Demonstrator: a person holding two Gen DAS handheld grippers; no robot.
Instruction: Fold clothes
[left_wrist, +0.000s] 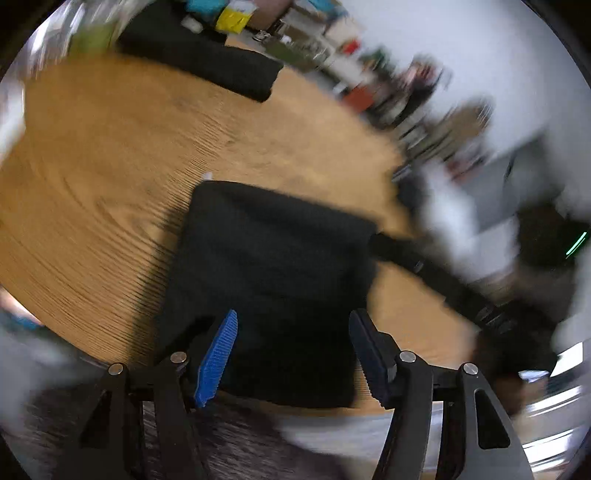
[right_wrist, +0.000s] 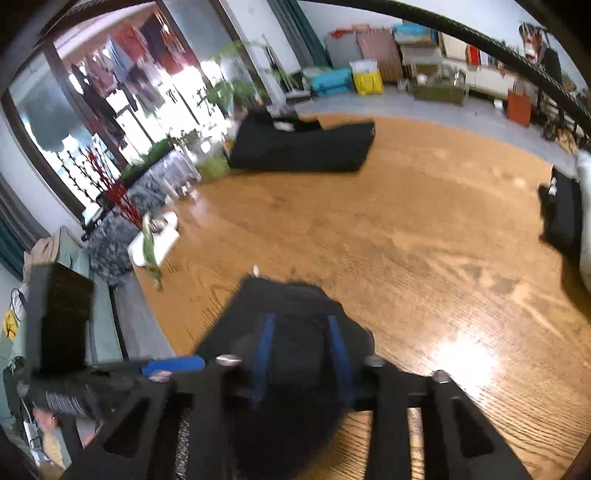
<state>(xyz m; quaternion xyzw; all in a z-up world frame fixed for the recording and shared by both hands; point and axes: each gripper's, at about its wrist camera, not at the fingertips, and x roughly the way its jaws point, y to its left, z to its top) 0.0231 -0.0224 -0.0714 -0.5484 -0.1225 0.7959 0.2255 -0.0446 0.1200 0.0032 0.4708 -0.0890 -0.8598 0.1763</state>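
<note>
A folded black garment (left_wrist: 266, 273) lies on the wooden table (left_wrist: 110, 166). In the blurred left wrist view my left gripper (left_wrist: 293, 317) hangs above its near edge, open, with nothing between the blue pads (left_wrist: 218, 354). A long black finger of the other gripper (left_wrist: 436, 273) reaches the garment's right edge. In the right wrist view my right gripper (right_wrist: 300, 319) points down at the same garment (right_wrist: 288, 299); the jaws stand a little apart with black fabric lying between the blue pads (right_wrist: 264, 347), not pinched. A second black garment (right_wrist: 303, 147) (left_wrist: 207, 62) lies at the table's far side.
Along the table's (right_wrist: 406, 240) left edge stand potted plants (right_wrist: 122, 199) and a white sheet (right_wrist: 155, 242). A dark object beside something white (right_wrist: 561, 218) sits at the right edge. Boxes and bags (right_wrist: 365, 81) line the far wall.
</note>
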